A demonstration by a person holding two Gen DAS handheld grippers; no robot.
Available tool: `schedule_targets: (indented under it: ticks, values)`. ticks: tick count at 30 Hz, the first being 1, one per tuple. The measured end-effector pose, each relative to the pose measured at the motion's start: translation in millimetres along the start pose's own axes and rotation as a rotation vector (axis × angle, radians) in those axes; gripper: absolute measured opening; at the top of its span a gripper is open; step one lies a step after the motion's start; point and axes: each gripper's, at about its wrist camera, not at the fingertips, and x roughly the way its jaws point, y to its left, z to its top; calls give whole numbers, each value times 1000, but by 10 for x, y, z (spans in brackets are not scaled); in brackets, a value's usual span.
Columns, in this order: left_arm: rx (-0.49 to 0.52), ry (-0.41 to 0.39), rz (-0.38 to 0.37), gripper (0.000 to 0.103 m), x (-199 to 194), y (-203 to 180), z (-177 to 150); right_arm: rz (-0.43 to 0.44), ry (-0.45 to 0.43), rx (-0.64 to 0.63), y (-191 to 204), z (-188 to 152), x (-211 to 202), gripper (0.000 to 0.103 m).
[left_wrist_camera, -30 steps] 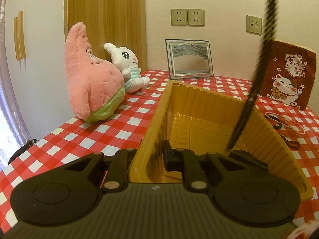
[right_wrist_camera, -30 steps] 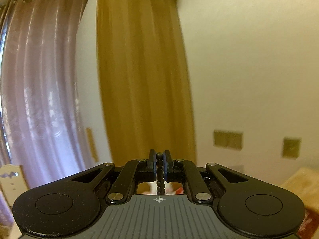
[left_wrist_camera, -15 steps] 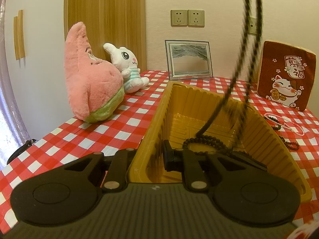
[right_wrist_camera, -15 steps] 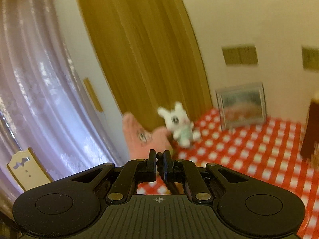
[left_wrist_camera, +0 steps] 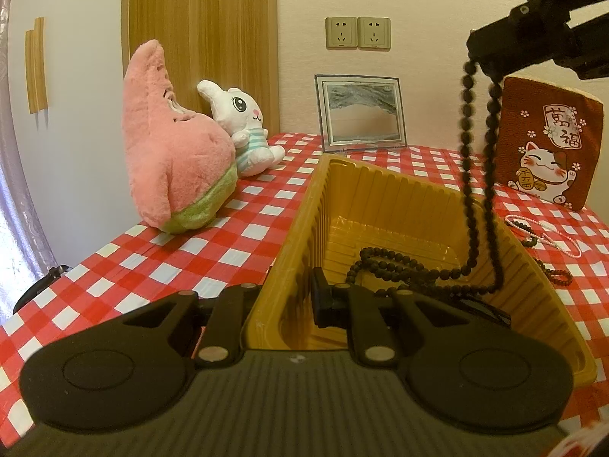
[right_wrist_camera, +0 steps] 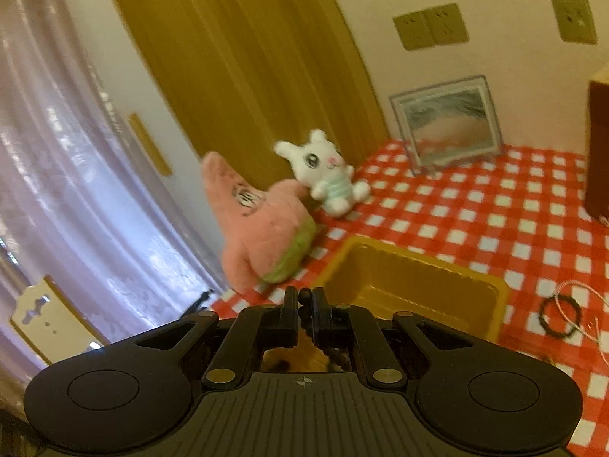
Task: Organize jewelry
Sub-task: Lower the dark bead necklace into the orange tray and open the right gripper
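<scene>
A yellow plastic tray (left_wrist_camera: 380, 190) lies lengthwise on the red-checked table. My left gripper (left_wrist_camera: 281, 293) is shut on its near wall, one finger outside and one inside. A long black bead necklace (left_wrist_camera: 466, 152) hangs as a double strand from my right gripper (left_wrist_camera: 479, 63), high at the upper right. Its lower end lies coiled on the tray floor. In the right wrist view, my right gripper (right_wrist_camera: 304, 299) is shut on the necklace (right_wrist_camera: 334, 354) above the tray (right_wrist_camera: 418, 278).
A pink star plush (left_wrist_camera: 171, 160) and a white bunny plush (left_wrist_camera: 243, 129) sit left of the tray. A framed picture (left_wrist_camera: 361, 114) leans on the back wall. A red cat pouch (left_wrist_camera: 548, 144) stands at the right, with loose bracelets (left_wrist_camera: 533, 232) on the cloth below it.
My right gripper has come down with the necklace, tipping from the wall toward the table. The strand's lower end has coiled onto the tray floor. My left gripper has not moved.
</scene>
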Motion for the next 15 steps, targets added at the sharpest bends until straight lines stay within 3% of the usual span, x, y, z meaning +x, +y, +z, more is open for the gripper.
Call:
schedule_targets:
  ticks: [5, 7, 9, 15]
  values:
    - [-1, 1, 0, 15, 1, 4, -2, -60, 85, -25, -35, -133, 99, 11]
    - [-2, 1, 0, 15, 4, 10, -4, -74, 111, -21, -77, -226, 123, 22]
    - [-1, 1, -1, 15, 5, 11, -5, -92, 127, -10, -122, -312, 110, 44]
    - [1, 2, 0, 15, 7, 17, 0, -165, 173, -4, -249, -515, 45, 48]
